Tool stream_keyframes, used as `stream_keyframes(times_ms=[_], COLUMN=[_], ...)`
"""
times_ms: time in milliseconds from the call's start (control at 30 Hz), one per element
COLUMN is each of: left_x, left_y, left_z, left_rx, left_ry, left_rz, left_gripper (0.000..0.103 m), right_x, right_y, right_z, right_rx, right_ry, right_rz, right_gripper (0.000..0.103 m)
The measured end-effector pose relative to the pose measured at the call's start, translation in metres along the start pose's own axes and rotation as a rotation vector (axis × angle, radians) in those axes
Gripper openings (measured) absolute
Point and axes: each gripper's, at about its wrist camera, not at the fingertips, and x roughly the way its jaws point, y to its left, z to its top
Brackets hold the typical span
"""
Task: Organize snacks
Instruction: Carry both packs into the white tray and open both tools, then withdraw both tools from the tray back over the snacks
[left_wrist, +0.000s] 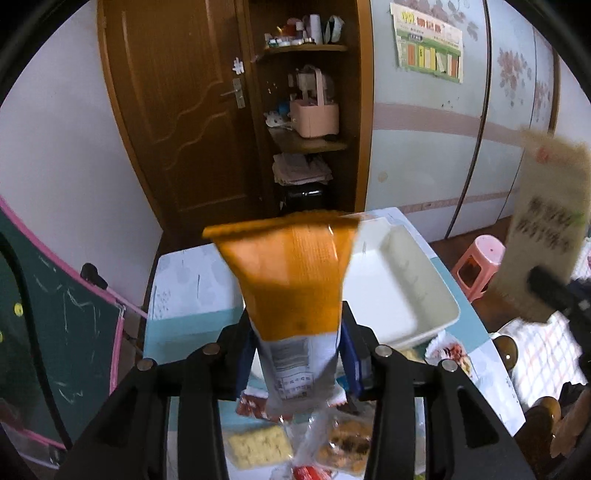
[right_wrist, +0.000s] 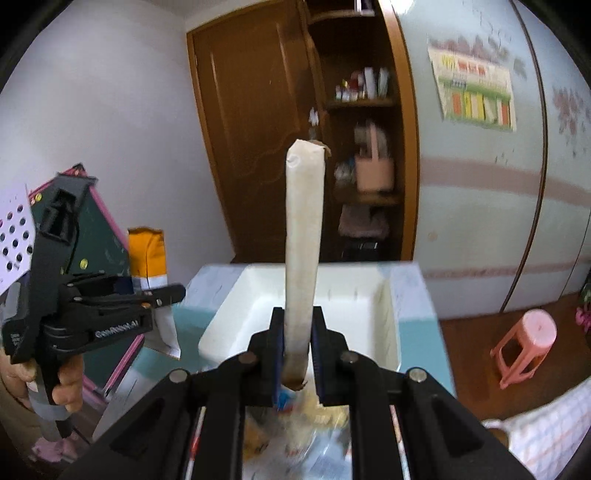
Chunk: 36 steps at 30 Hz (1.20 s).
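Between the left gripper's (left_wrist: 295, 354) closed jaws hangs an orange-and-white foil snack packet (left_wrist: 291, 280), lifted above the table; the right gripper (right_wrist: 297, 343) likewise pinches a flat beige paper-look snack pouch (right_wrist: 303, 236) edge-on. Beyond both sits a white rectangular plastic bin (right_wrist: 388, 325), apparently bare. Several clear-wrapped biscuit packs (left_wrist: 258, 446) lie below on the blue-patterned tablecloth (left_wrist: 184, 288), so sorting seems barely begun.

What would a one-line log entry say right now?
left gripper: shut on orange snack bag | right gripper: shut on beige snack packet | white bin: ahead, nothing dropped in yet
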Motion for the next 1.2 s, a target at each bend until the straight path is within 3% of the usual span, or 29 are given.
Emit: stream_keyframes(times_ms=[167, 333, 733, 767, 833, 867, 900, 1033, 1067, 1200], left_x=[0.046, 0.091, 0.185, 0.194, 0.213, 0.218, 0.226, 0.253, 0.259, 0.269], left_y=[0.004, 0.009, -0.002, -0.003, -0.003, -0.003, -0.002, -0.001, -0.001, -0.003], left_z=[0.032, 0.051, 0.054, 0.052, 0.051, 0.049, 0.047, 0.039, 0.036, 0.028], left_rx=[0.016, 0.011, -0.020, -0.022, -0.029, -0.032, -0.037, -0.047, -0.052, -0.054], left_ry=[0.079, 0.087, 0.122, 0.131, 0.146, 0.150, 0.159, 0.235, 0.253, 0.274], left_rz=[0.060, 0.111, 0.088, 0.090, 0.087, 0.088, 0.092, 0.079, 0.077, 0.059], left_gripper=[0.040, 0.040, 0.040, 0.045, 0.066, 0.086, 0.097, 0.097, 0.097, 0.097], right_x=[0.019, 0.054, 0.169, 0.179, 0.200, 0.206, 0.216, 0.230, 0.230, 0.234], right_y=[-0.002, -0.007, -0.040, -0.042, -0.044, -0.046, -0.046, -0.043, -0.041, -0.040], right_z=[0.029, 0.044, 0.025, 0.020, 0.006, 0.003, -0.004, -0.018, -0.020, -0.024], right_rx=[-0.029, -0.018, 0.078, 0.082, 0.092, 0.093, 0.090, 0.047, 0.037, 0.033], right_ry=[-0.039, -0.007, 0.213, 0.237, 0.301, 0.322, 0.350, 0.379, 0.375, 0.385], right_rz=[-0.032, -0.040, -0.047, -0.047, -0.046, -0.048, -0.056, -0.108, -0.117, -0.114], right_gripper=[0.013, 0.013, 0.013, 0.013, 0.014, 0.015, 0.016, 0.052, 0.057, 0.058])
